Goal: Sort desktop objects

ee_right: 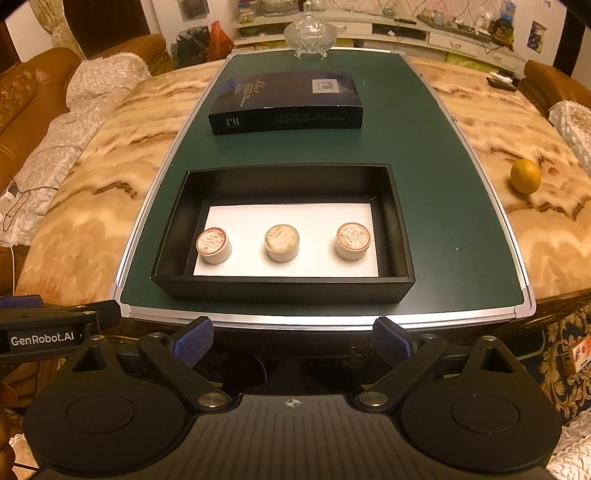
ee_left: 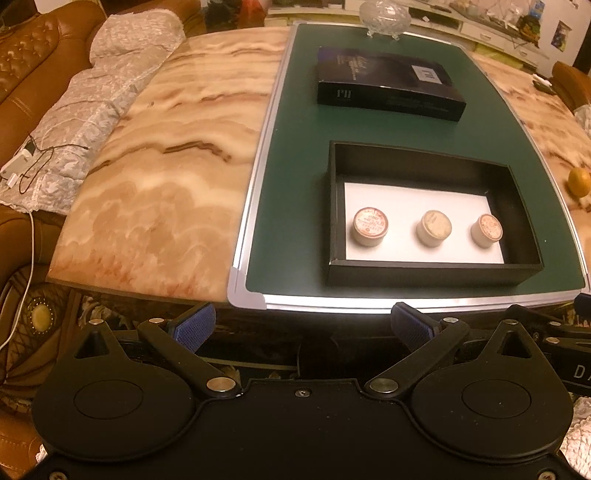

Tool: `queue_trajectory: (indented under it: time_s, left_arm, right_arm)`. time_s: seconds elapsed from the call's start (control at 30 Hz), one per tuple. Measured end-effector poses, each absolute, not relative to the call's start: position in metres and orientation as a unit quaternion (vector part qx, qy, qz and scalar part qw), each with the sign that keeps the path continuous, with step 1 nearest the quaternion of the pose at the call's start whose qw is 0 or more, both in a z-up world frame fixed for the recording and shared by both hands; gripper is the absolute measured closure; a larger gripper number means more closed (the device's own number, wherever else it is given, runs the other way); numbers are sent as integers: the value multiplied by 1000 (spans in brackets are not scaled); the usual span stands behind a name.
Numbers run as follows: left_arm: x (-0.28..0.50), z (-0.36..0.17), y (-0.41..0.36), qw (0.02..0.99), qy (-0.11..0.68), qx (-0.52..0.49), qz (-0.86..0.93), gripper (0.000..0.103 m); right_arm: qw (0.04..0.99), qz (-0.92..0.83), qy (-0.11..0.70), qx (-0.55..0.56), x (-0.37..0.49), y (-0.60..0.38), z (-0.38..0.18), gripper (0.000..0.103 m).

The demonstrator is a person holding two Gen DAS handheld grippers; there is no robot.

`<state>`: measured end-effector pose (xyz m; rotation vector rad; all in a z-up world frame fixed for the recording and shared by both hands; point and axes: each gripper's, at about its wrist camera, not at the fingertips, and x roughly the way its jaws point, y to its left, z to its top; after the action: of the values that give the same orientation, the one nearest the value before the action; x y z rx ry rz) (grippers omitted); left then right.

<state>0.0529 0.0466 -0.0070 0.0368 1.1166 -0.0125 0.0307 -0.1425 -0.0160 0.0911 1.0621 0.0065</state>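
Both the left tongs [ee_left: 301,325] and right tongs [ee_right: 293,339] gape wide and empty at 6 o'clock, short of the table [ee_right: 480,122]. Three small round jars [ee_right: 282,243] stand in a row inside the open black box [ee_right: 284,288]; its lid [ee_right: 284,101] lies at 12 o'clock.

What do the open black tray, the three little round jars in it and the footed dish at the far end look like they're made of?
Open black tray: probably matte cardboard, with thin straight walls and a white sheet lining its floor.
Three little round jars: pale, perhaps ceramic or plastic; paper-like printed tops. Unclear.
Footed dish: clear cut glass or crystal, with see-through faceted sides.
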Motion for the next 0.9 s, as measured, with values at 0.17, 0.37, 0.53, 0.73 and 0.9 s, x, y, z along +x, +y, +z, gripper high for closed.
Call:
queue_trajectory:
  time_s: [0.17,0.37,0.53,0.73,0.9]
  left_arm:
    - [49,-6,47,848,529,17,-6,0]
    - [47,-7,46,847,530,19,-9,0]
    - [46,-8,45,846,533,20,-10,0]
    - [47,-10,43,843,537,20,-13,0]
    - [48,-14,39,841,540,25,-16,0]
  right_arm:
    - [863,4,503,40,28,-140,-13,5]
    - [864,2,502,40,26,-138,-13,5]
    - [863,0,503,44,26,-141,-14,5]
    - [861,-1,506,46,28,-144,-16,5]
    - [860,0,508,47,30,-146,-19,5]
